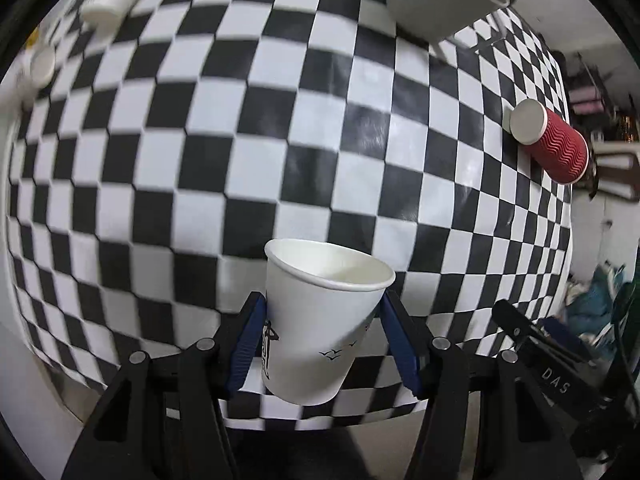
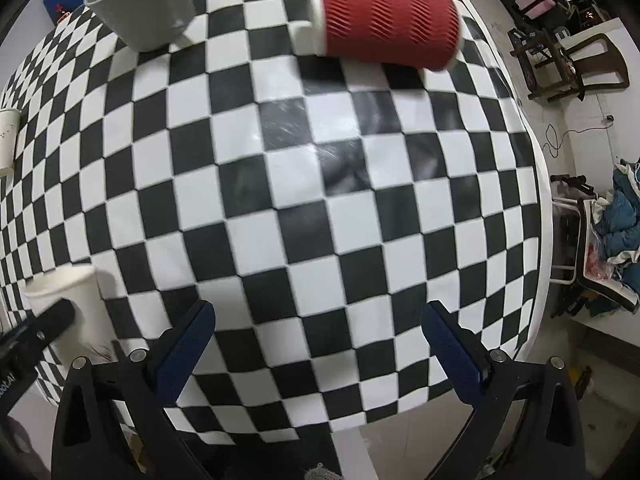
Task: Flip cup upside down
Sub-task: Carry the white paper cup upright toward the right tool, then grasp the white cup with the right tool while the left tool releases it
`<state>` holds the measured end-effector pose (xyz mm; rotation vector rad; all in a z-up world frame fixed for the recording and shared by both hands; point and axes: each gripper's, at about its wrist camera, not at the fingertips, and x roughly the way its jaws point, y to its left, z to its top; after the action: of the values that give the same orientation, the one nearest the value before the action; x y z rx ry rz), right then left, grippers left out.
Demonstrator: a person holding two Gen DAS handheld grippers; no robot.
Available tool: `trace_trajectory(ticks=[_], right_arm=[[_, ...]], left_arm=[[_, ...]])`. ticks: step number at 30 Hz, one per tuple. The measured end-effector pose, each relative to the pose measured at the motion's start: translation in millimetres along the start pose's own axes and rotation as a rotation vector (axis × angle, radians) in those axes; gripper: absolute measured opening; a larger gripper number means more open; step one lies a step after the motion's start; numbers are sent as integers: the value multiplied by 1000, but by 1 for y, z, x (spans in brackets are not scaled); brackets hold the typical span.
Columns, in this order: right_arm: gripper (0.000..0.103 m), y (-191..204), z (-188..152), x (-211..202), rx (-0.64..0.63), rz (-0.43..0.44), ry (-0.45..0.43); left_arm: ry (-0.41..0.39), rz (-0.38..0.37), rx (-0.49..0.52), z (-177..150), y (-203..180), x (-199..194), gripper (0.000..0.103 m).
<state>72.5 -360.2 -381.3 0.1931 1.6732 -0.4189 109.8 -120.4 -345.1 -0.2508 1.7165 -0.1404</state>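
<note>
Presently, a white paper cup (image 1: 320,320), mouth up and printed with small birds, is pinched by the left gripper (image 1: 324,340); the right gripper (image 2: 320,344) is held spread.

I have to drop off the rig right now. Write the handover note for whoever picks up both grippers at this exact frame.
Left gripper: shut on the white paper cup, blue pads on both sides of its wall. The cup is mouth-up, slightly tilted, at the near edge of the checkered table.
Right gripper: open, holding nothing, over the table's near edge.
Elsewhere on the table: a red ribbed cup, base facing the left camera; a grey mug at the far side.
Done: cup grasped.
Left: turn the white cup over, set it rim-down on the table, release.
</note>
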Motion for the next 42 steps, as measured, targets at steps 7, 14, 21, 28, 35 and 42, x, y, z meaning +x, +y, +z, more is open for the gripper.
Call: trace_trajectory(ticks=[7, 14, 21, 28, 35, 42], right_arm=[[103, -22, -4, 16, 25, 2, 22], [103, -35, -4, 25, 43, -1, 30], [103, -37, -2, 23, 46, 1, 23], [103, -35, -1, 19, 47, 6, 17], [103, -37, -5, 7, 52, 24, 4], [103, -24, -23, -53, -82, 70, -130]], left_arm=[[14, -36, -79, -4, -14, 21, 57], [12, -5, -34, 2, -19, 22, 61], [1, 31, 13, 3, -28, 27, 80], [-12, 40, 32, 2, -31, 26, 88], [-115, 47, 99, -10, -29, -18, 88], [-436, 151, 157, -43, 0, -104, 103]])
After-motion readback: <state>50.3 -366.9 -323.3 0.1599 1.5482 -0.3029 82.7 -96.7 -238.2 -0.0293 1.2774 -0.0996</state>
